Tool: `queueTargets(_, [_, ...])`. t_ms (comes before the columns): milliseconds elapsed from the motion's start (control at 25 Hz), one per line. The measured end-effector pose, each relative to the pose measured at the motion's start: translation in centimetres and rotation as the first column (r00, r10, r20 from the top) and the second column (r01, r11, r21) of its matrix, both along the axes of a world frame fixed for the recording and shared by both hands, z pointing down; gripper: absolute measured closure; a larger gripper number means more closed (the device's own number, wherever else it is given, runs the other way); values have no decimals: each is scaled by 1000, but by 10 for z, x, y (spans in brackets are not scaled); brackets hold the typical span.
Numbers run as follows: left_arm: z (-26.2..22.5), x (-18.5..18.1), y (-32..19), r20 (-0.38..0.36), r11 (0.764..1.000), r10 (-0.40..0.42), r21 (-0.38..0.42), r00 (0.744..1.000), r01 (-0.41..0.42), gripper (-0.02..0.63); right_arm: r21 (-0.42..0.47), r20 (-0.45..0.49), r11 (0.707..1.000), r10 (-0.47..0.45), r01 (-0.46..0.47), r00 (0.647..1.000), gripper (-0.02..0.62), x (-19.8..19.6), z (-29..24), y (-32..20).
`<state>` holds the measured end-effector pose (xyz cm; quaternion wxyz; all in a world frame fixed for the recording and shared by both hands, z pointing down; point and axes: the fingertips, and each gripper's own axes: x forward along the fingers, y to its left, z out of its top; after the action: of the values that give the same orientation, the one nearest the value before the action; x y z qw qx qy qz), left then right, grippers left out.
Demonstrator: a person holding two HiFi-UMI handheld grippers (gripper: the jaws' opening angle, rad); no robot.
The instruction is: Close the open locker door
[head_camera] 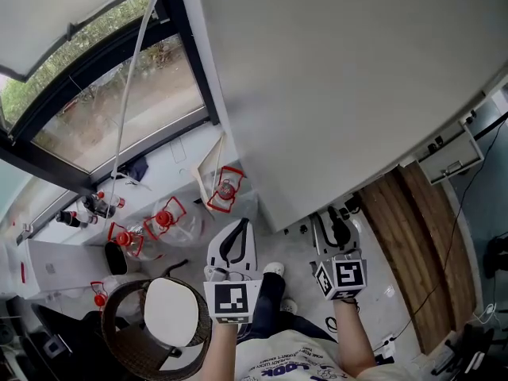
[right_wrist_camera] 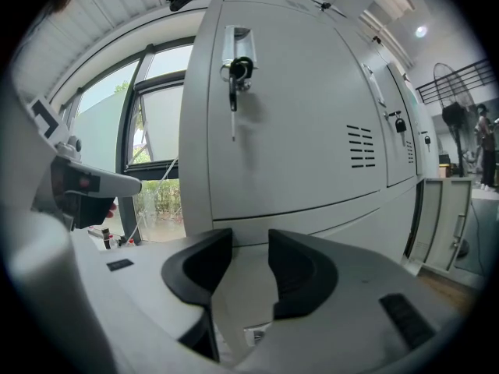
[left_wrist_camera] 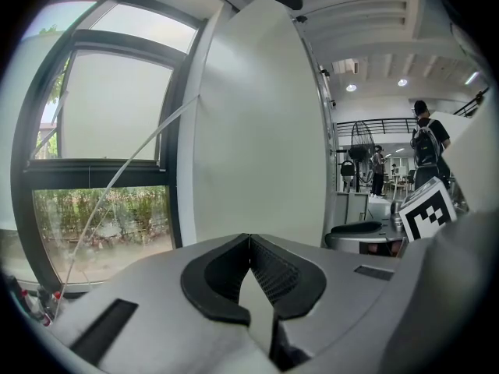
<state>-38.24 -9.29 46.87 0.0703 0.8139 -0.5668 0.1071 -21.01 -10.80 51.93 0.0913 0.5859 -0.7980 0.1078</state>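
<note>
Locker door (right_wrist_camera: 296,123): pale grey, vent slits, key (right_wrist_camera: 234,75) in the lock near its top left corner; at the cabinet's window-side edge; possibly ajar, seam unclear.
Left gripper (left_wrist_camera: 249,238): jaws pressed together, empty.
Right gripper (right_wrist_camera: 249,240): jaws spread, empty.

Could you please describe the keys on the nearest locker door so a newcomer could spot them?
Find the grey lockers right of the window. On the nearest door, the keys hang from a lock high on its left side. The further door's keys hang lower, beyond the vent slots.
</note>
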Motion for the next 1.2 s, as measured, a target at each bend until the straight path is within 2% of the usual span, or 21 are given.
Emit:
queueTargets(200, [-3, 5, 0, -4, 1000, 4, 5, 1000, -4, 601, 23, 3, 999, 26, -26, 1000, 449, 11, -8, 4])
queueTargets(400, [-3, 11, 1, -9, 1000, 9, 3, 1000, -9, 601, -19, -3, 1000, 24, -24, 1000, 449, 17, 5, 11])
queueTargets(600, [-1, 12, 0, -3, 1000, 7, -1, 1000, -7, 601, -50, -15, 999, -1, 0, 1000, 449, 13, 18, 11])
queueTargets(1200, [2, 2, -4, 3, 1000, -9, -3, 1000, 9, 601, -58, -23, 998, -8, 6, 1000, 449, 5, 23, 1])
